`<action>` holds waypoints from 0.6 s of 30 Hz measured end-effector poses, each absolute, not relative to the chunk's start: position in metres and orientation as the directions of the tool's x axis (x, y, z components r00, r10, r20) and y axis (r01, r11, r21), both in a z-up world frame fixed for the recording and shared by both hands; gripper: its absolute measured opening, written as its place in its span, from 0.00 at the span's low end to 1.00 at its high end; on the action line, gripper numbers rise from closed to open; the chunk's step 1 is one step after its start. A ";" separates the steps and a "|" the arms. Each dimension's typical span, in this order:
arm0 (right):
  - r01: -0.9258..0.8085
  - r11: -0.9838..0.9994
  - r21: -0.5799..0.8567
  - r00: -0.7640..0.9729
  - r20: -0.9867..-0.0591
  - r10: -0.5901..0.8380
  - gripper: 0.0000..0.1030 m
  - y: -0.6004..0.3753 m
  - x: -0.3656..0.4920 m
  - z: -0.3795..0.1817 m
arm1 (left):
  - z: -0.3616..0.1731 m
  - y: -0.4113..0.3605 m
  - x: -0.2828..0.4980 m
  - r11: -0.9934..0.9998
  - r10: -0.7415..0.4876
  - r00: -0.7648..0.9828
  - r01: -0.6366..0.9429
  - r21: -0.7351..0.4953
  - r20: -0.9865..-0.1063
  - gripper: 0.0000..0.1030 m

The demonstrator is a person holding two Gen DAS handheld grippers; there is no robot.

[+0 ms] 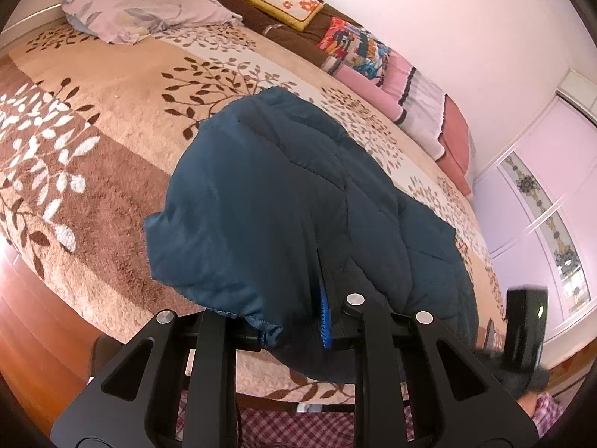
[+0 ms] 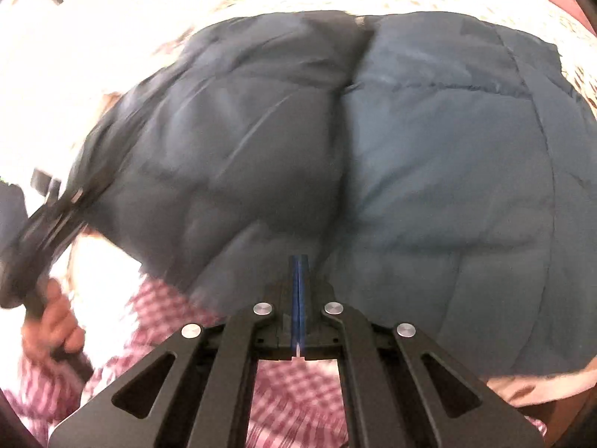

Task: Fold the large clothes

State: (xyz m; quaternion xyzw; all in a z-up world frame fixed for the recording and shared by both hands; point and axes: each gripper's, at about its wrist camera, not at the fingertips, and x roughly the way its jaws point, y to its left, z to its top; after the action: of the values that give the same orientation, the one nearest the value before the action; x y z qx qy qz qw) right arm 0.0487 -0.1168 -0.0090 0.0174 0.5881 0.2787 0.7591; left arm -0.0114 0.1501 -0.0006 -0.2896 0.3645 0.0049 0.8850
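Your left gripper (image 1: 298, 321) had a bunched fold of the dark teal quilted jacket (image 1: 283, 201) between its fingers, lifted off the leaf-patterned bed cover (image 1: 112, 112), while your right gripper (image 2: 299, 298) had its blue pads pressed together at the jacket's near edge, though I could not tell whether any fabric was caught between them. The jacket lay on the bed, its long axis running away from you toward the pillows (image 1: 149, 15). The writing on the yellow cushion (image 1: 285, 2) was too small to read.

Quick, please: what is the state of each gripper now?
Left gripper: closed on the blue jacket.
Right gripper: closed at the jacket's edge; hold cannot be told.
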 end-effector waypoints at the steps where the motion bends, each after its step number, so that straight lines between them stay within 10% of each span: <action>1: -0.412 0.840 0.352 0.125 -0.892 0.434 0.01 -0.115 0.043 -0.014 | 0.001 0.150 -0.012 0.832 -0.203 0.737 -0.217 -0.510 -0.645 0.19; 18: -0.409 0.832 0.375 0.153 -0.871 0.468 0.00 -0.148 0.046 -0.024 | 0.037 0.117 -0.022 0.899 -0.157 0.760 -0.154 -0.411 -0.630 0.17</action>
State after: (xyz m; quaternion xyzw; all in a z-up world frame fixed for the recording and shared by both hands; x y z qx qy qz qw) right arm 0.0459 -0.1476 -0.0241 0.0252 0.5831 0.2888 0.7589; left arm -0.0221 0.1168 0.0374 -0.2251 0.3461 -0.0008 0.9108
